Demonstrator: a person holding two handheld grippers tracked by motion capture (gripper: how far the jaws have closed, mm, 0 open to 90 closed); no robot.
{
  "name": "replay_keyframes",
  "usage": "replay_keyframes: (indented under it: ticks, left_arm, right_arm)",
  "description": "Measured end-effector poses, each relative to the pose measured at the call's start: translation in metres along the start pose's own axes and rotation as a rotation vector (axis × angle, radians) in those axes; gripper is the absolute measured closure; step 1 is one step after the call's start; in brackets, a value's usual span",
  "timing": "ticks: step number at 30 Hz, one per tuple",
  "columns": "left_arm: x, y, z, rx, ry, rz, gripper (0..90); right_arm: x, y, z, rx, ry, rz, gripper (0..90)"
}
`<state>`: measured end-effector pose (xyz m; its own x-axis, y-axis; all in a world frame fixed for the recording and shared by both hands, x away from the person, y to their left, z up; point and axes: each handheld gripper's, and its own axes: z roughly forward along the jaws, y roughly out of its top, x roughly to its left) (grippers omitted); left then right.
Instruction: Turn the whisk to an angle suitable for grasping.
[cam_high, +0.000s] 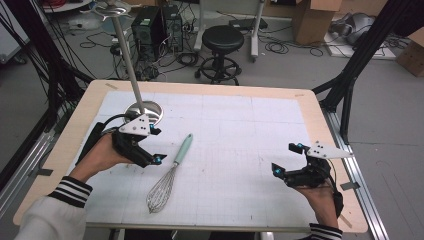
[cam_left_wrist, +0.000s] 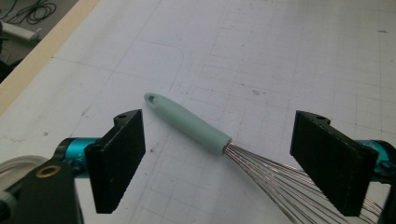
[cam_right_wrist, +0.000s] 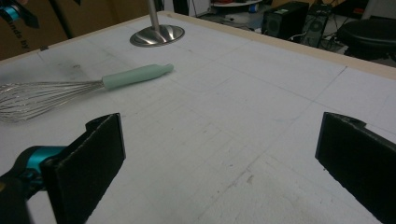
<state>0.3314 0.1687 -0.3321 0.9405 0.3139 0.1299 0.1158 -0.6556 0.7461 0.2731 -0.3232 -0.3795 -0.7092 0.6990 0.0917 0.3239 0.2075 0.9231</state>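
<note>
Whisk (cam_high: 169, 181) lies flat on the white mat (cam_high: 240, 130), a bit left of the middle of the table (cam_high: 320, 120). Its mint green handle (cam_high: 183, 149) points to the far side, and its silver wire end (cam_high: 161, 194) points to the near side.

The left gripper (cam_high: 156, 145) is just to the left of the whisk, near the handle. A hand (cam_high: 100, 156) holds it from the near left. In the left gripper view, its two black jaws are spread apart, and the whisk (cam_left_wrist: 219, 154) lies on the mat between them, a little farther on. The handle (cam_left_wrist: 187, 123) is closer to the left jaw and the wires (cam_left_wrist: 280, 182) run behind the right jaw. The jaws do not press on the whisk.

The right gripper (cam_high: 286, 159) is well apart from the whisk, over on the right side of the mat, held by the other hand (cam_high: 320, 200). In the right gripper view, its jaws are spread wide with just bare mat (cam_right_wrist: 224, 140) between them. The whisk (cam_right_wrist: 84, 88) lies far off to the left there.

A shiny round metal base (cam_high: 146, 111) with a tall pole (cam_high: 127, 55) stands on the far left part of the mat, just beyond the left gripper.
</note>
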Motion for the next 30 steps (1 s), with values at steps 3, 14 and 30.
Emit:
replay_keyframes:
  ticks: [3,14,30]
  left_arm:
    - [0.000,0.002,0.006,0.007,-0.019,0.000,24.4]
    - [0.003,0.007,0.032,0.073,-0.086,0.029,50.1]
    - [-0.002,0.011,0.061,0.159,-0.143,0.056,82.4]
  right_arm:
    - [0.000,0.000,0.000,0.000,0.001,-0.001,0.5]
    - [0.000,0.000,0.001,0.007,0.002,0.001,0.5]
    - [0.000,0.000,0.001,0.007,0.005,-0.003,0.5]
